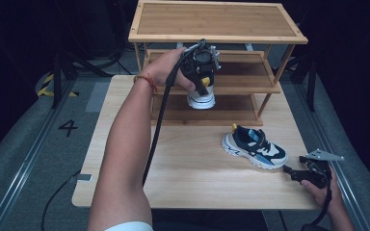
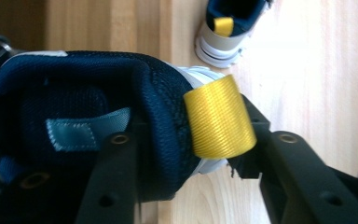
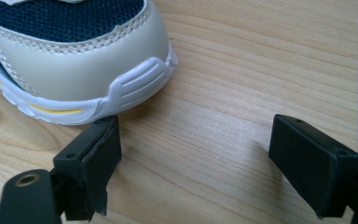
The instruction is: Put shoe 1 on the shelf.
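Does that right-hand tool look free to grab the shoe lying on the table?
Probably yes. The right tongs stand open beside the toe of the shoe on the table, one jaw about touching its sole, with bare table between; a short sideways shift should do.

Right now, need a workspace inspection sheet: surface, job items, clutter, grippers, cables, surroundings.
Surface: light wooden table, bare apart from the items below.
Job's things: one sneaker held by its heel collar at the lower shelf of the wooden shoe rack; its mate, second sneaker, lies on the table.
Clutter: nothing seen.
Grippers: left gripper has one jaw inside the heel opening, the other outside by the yellow pull tab; right gripper is open, low on the table at the second sneaker's toe, nothing between the jaws.
Cables: black cable trails from the left gripper along the forearm.
Surroundings: dark room, grey floor marked with a 4.
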`<state>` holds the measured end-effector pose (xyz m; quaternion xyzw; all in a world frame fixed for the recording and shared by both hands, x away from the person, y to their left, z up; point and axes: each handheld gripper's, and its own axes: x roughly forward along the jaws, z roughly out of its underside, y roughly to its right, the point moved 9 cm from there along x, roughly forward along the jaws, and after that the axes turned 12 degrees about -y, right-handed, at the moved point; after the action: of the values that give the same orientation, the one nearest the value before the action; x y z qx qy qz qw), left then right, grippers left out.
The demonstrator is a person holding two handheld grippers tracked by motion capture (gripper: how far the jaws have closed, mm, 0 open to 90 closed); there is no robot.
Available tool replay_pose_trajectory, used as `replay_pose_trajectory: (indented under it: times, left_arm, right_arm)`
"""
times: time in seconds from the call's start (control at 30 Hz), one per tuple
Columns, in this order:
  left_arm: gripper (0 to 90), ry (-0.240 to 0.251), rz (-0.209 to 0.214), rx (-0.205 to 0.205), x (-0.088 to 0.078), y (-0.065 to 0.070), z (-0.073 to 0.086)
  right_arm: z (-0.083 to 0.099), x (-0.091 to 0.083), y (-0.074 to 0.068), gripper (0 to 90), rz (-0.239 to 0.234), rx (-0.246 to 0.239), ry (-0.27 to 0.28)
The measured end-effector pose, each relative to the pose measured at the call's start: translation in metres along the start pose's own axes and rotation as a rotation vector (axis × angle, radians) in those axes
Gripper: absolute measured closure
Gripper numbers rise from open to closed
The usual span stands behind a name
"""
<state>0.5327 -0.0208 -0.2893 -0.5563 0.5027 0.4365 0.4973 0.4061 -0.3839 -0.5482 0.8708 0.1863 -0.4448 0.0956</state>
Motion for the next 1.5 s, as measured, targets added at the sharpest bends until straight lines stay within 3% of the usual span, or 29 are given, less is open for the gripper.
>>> replay_pose_trajectory:
  times: [0.2,0.4,0.47,0.5,0.53,0.63,0.67,0.77,0.9,1.03,1.07,1.1,1.13,1.17,1.2,1.27,1.4,1.5]
  left_arm:
    - [68.4,-0.013,-0.062,-0.013,-0.001,-0.016,0.0]
    - [66.8,-0.054,-0.073,0.005,0.003,-0.022,-0.001]
    - [60.2,-0.057,-0.141,-0.047,0.003,-0.028,-0.003]
    - [56.3,-0.057,-0.141,-0.047,0.003,-0.028,-0.003]
    - [53.0,-0.047,-0.181,-0.091,0.002,-0.03,-0.004]
    - [49.0,-0.015,-0.207,-0.121,0.001,-0.029,-0.003]
    - [47.0,0.03,-0.238,-0.148,-0.001,-0.028,-0.002]
    - [40.6,0.073,-0.271,-0.172,-0.004,-0.024,-0.001]
    - [33.8,0.218,-0.316,-0.244,-0.016,-0.016,0.002]
    - [30.0,0.344,-0.367,-0.348,-0.023,-0.004,0.01]
    - [28.1,0.38,-0.387,-0.407,-0.021,0.001,0.015]
    - [27.4,0.385,-0.406,-0.435,-0.018,0.003,0.017]
    - [27.1,0.385,-0.406,-0.435,-0.018,0.003,0.017]
    - [25.8,0.418,-0.413,-0.497,-0.012,0.007,0.022]
    - [24.4,0.418,-0.413,-0.497,-0.012,0.007,0.022]
    - [23.7,0.456,-0.373,-0.533,-0.003,0.011,0.025]
    - [20.7,0.434,-0.367,-0.573,0.018,0.015,0.027]
    - [20.6,0.435,-0.375,-0.63,0.029,0.01,0.027]
  right_arm:
    - [0.0,0.0,0.0,17.5,0.0,0.0,0.0]
    - [0.0,0.0,0.0,17.5,0.0,-0.001,0.0]
    - [0.0,0.0,0.0,17.5,0.0,-0.001,0.0]
    - [0.0,0.0,0.0,17.5,0.0,-0.001,0.0]
    - [0.0,0.0,0.0,17.5,0.0,0.0,0.0]
    - [0.0,0.0,0.0,17.5,0.0,-0.001,0.0]
    - [0.0,0.0,0.0,17.5,0.0,-0.001,0.0]
    - [0.0,0.0,0.0,17.5,0.001,-0.002,0.0]
    - [0.0,0.0,0.0,17.5,0.0,-0.001,-0.002]
    - [0.0,0.0,0.0,17.5,-0.001,0.001,-0.002]
    - [0.0,0.0,0.0,17.5,0.0,-0.002,-0.001]
    - [0.0,0.0,0.0,17.5,-0.002,0.002,0.0]
    - [0.0,0.0,0.0,17.5,-0.002,0.002,0.0]
    - [0.0,0.0,0.0,17.5,-0.002,0.001,0.0]
    - [0.0,0.0,0.0,17.5,-0.002,0.001,0.0]
    - [0.0,0.0,0.0,17.5,-0.002,0.001,0.0]
    - [0.0,0.0,0.0,17.5,-0.002,0.001,0.0]
    - [0.0,0.0,0.0,17.5,-0.002,0.002,0.0]
